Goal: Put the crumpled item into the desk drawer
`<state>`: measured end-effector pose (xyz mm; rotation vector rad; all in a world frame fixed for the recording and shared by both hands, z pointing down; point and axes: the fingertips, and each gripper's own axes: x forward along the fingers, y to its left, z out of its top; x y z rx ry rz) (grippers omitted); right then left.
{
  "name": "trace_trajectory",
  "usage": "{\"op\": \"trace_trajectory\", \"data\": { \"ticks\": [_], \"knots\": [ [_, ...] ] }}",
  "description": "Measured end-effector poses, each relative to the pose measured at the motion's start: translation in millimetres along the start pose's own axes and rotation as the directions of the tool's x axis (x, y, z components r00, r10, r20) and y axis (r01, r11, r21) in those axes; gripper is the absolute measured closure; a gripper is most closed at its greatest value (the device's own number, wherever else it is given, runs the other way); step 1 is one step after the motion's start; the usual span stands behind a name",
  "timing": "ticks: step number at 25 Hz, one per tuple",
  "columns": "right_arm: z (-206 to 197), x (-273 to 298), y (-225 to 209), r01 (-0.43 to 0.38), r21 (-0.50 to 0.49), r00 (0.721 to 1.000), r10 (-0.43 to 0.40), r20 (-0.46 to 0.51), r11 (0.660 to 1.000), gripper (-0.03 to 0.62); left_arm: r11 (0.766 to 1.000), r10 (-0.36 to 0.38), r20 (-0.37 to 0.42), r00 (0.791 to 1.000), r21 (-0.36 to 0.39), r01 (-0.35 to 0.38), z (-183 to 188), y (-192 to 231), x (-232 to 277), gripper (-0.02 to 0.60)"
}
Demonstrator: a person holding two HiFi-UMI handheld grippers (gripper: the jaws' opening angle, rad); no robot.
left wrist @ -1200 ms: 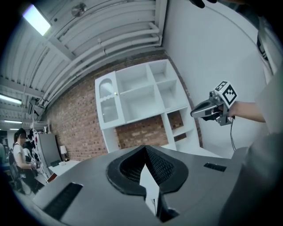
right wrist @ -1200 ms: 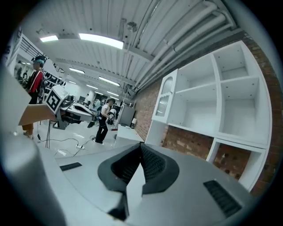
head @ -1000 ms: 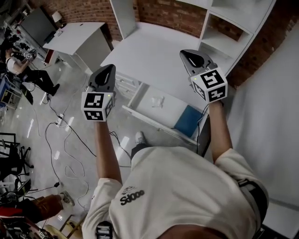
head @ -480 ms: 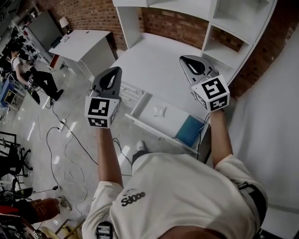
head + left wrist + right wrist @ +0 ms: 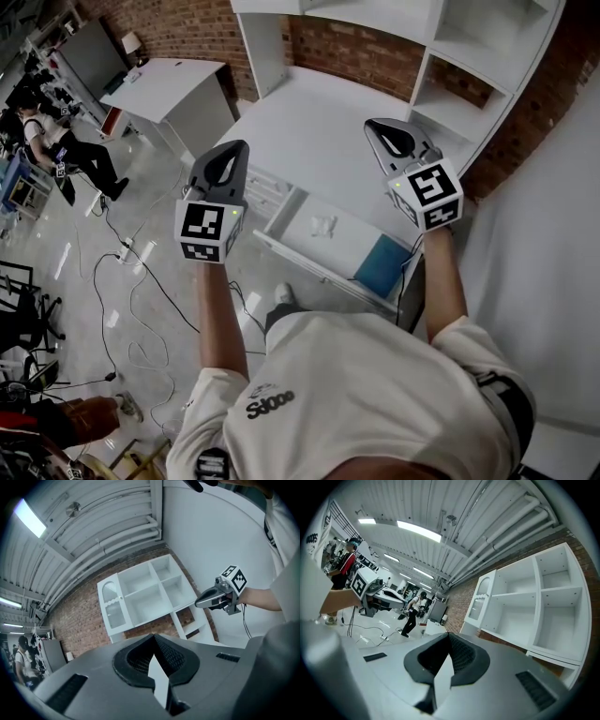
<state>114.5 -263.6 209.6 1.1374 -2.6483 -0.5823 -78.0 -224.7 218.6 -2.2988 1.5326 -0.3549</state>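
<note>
White surface (image 5: pixel 309 131) beneath shelving (image 5: pixel 450 56), drawer (image 5: pixel 309 258) pulled open, crumpled item (image 5: pixel 324 226) already inside.
Over the last second little has changed: the left hand-held gripper (image 5: pixel 234 150) and right hand-held gripper (image 5: pixel 375 127) stay raised, each closed on nothing, and the crumpled item has not moved. It lies below and between the 2, apart from a blue pad (image 5: pixel 382 265) under the right one. Placement looks done. Open floor lies before the drawer's front edge, so pushing it closed looks unobstructed.

Head view: steeply down over my shoulders onto the desk (image 5: pixel 309 141). Gripper views: along my jaws, up at the shelf unit (image 5: pixel 140 599) (shared).
</note>
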Motion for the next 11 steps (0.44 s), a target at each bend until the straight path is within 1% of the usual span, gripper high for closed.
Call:
{"op": "trace_trajectory", "data": {
  "ticks": [11],
  "knots": [
    [-16.8, 12.9, -0.4, -0.006, 0.018, 0.999, 0.007, -0.033, 1.0, 0.588, 1.0, -0.003, -0.021, 1.0, -0.02, 0.002, -16.7, 4.4, 7.3, 0.565]
  ]
}}
